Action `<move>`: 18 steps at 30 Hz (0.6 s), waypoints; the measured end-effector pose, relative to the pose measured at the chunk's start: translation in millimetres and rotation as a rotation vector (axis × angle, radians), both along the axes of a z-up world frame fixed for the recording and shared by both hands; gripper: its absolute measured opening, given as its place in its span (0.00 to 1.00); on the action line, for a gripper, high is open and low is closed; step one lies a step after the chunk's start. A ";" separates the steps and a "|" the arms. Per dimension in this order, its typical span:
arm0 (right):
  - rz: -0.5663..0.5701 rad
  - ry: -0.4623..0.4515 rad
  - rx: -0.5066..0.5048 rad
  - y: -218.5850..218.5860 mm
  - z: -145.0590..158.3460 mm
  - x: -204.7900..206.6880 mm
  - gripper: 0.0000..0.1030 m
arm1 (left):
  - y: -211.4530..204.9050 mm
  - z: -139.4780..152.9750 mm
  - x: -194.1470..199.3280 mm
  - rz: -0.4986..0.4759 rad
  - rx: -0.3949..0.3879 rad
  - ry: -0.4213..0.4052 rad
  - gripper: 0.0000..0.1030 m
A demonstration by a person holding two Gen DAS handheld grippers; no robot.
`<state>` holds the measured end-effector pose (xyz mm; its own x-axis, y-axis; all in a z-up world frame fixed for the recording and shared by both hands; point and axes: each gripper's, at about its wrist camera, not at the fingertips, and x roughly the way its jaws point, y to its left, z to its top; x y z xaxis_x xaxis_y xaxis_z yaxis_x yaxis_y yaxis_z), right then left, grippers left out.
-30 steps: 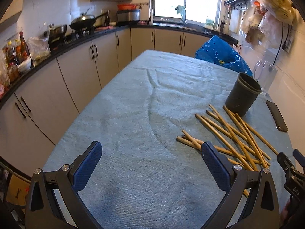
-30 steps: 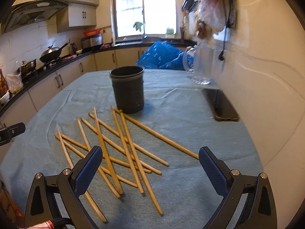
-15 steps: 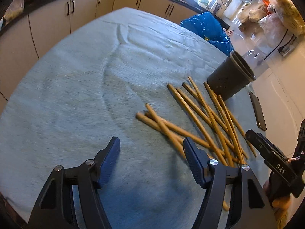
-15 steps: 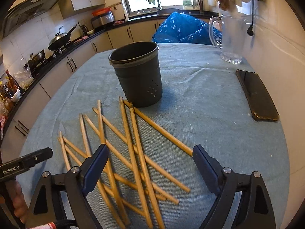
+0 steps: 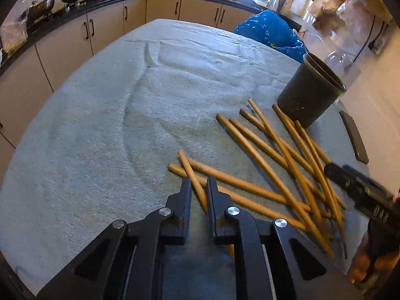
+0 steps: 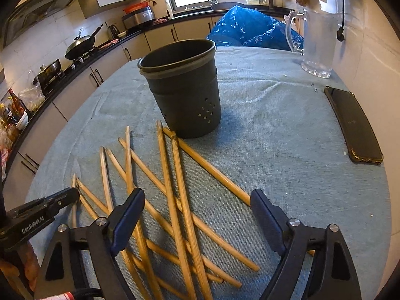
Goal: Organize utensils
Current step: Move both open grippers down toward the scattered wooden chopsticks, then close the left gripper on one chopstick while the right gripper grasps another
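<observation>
Your left gripper (image 5: 198, 187) sits low over the near end of the chopstick pile, its jaws drawn nearly together around one chopstick (image 5: 192, 176) that runs between the fingers; whether the pads actually press it you cannot tell from here. Your right gripper (image 6: 197, 205) hangs above the same pile with its jaws wide apart and holding nothing. The chopsticks (image 6: 175, 195) lie scattered and crossing one another on the blue-grey towel (image 5: 100, 125) that covers the table, several stacked on top of each other, so the one between your left fingers is overlapped by neighbours further along its length. Just beyond their far tips stands the dark holder cup (image 6: 182, 87), upright and with nothing showing inside. To your right a black phone (image 6: 352, 122) lies flat near the table edge, a clear glass pitcher (image 6: 315, 45) stands behind it, and a blue plastic bag (image 6: 250, 30) is bunched at the far end. Compared with half a second ago, your left jaws have gone from wide apart to almost together, and the right gripper has moved closer to the cup while keeping its jaws spread.
</observation>
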<state>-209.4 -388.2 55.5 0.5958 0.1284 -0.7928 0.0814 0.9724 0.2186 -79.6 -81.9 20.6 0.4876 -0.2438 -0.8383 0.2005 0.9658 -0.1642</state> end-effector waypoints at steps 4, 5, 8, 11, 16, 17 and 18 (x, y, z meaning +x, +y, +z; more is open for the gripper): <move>0.033 0.020 0.002 1.0 -4.8 12.1 0.66 | 16.7 -1.5 -3.5 0.002 -0.003 0.023 0.10; 0.039 0.020 -0.009 2.2 -4.6 16.1 0.63 | 20.5 -2.2 -4.2 -0.004 -0.012 0.022 0.08; 0.061 0.031 -0.037 6.3 -4.2 30.6 0.52 | 26.2 -2.7 -5.0 -0.021 -0.007 0.020 0.06; 0.068 0.052 -0.075 11.8 -4.3 46.3 0.43 | 28.7 -3.3 -4.2 -0.024 -0.022 0.021 0.06; 0.087 0.118 -0.145 24.5 -10.5 68.9 0.35 | 29.3 -3.9 -0.7 -0.039 -0.031 0.037 0.06; 0.093 0.124 -0.169 28.7 -10.5 71.9 0.35 | 28.8 -4.0 0.9 -0.042 -0.031 0.042 0.06; 0.097 0.128 -0.184 32.2 -10.3 74.8 0.34 | 28.7 -3.9 2.5 -0.045 -0.031 0.048 0.06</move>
